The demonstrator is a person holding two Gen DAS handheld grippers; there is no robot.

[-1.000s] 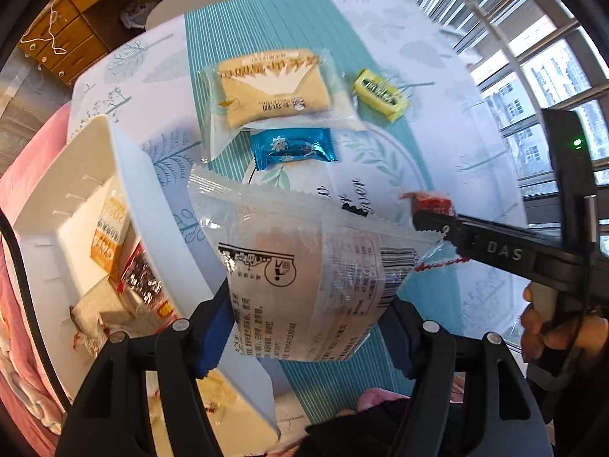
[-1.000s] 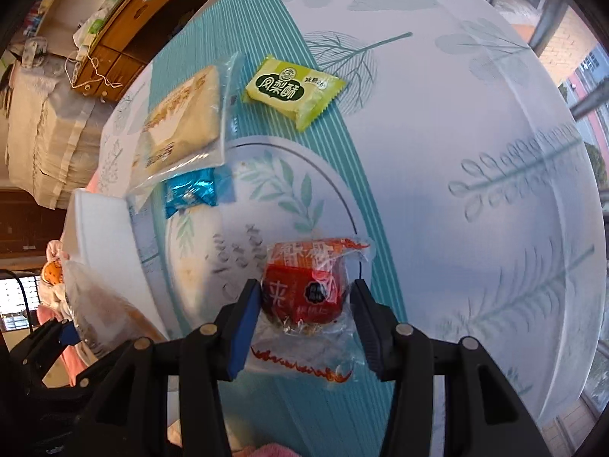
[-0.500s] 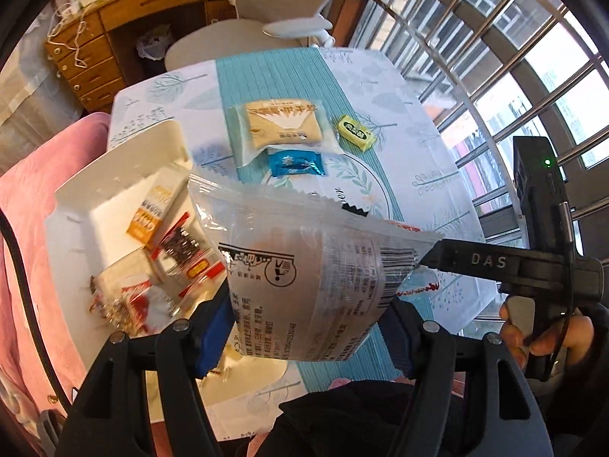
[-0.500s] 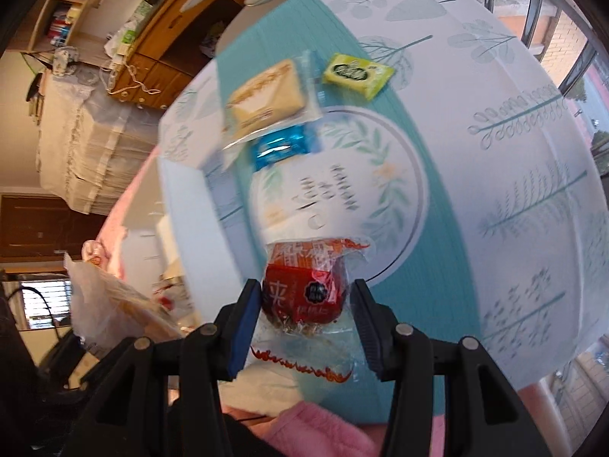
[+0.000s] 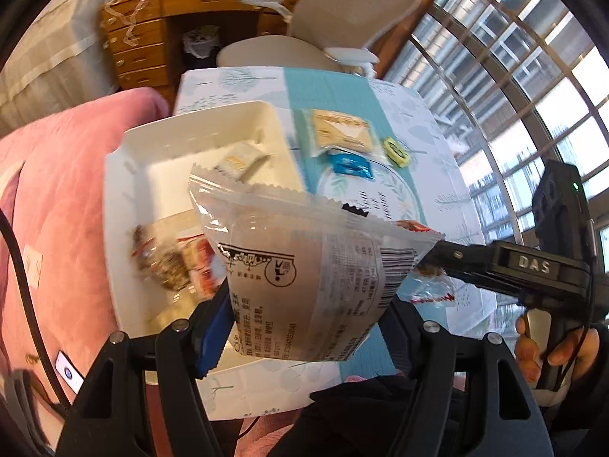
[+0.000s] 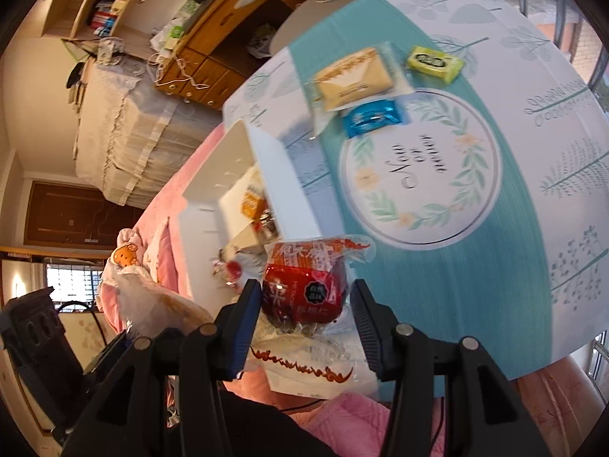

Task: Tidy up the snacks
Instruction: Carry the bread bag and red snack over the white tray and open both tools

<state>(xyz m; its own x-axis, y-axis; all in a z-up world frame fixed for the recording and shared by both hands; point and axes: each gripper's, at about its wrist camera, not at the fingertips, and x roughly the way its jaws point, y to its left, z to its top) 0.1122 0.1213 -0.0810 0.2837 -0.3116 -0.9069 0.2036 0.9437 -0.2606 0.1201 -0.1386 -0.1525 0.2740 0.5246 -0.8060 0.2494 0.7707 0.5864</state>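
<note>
At the bottom of the left wrist view, the left gripper (image 5: 304, 327) is clamped on a large clear snack bag (image 5: 304, 266), printed back toward the lens, filling the frame's centre. At lower centre of the right wrist view, the right gripper (image 6: 304, 316) pinches a red snack packet (image 6: 304, 293) in a clear wrapper. Only the left view shows the right gripper from the side, at middle right (image 5: 430, 262), the packet mostly hidden behind the bag. Only the right view shows the packet's red face; the bag there is a pale blur at lower left (image 6: 160, 304).

Behind the bag, the white bin (image 5: 114, 198) sits left of centre on the tabletop (image 5: 437, 122), with several small wrapped snacks inside; the right view sees only part of its interior (image 6: 205, 198). Farther off, at upper right of both views, lie a beige biscuit pack (image 5: 342, 135), a blue candy (image 5: 350, 165) and a yellow pastry (image 5: 396, 150), close together, outside the bin
</note>
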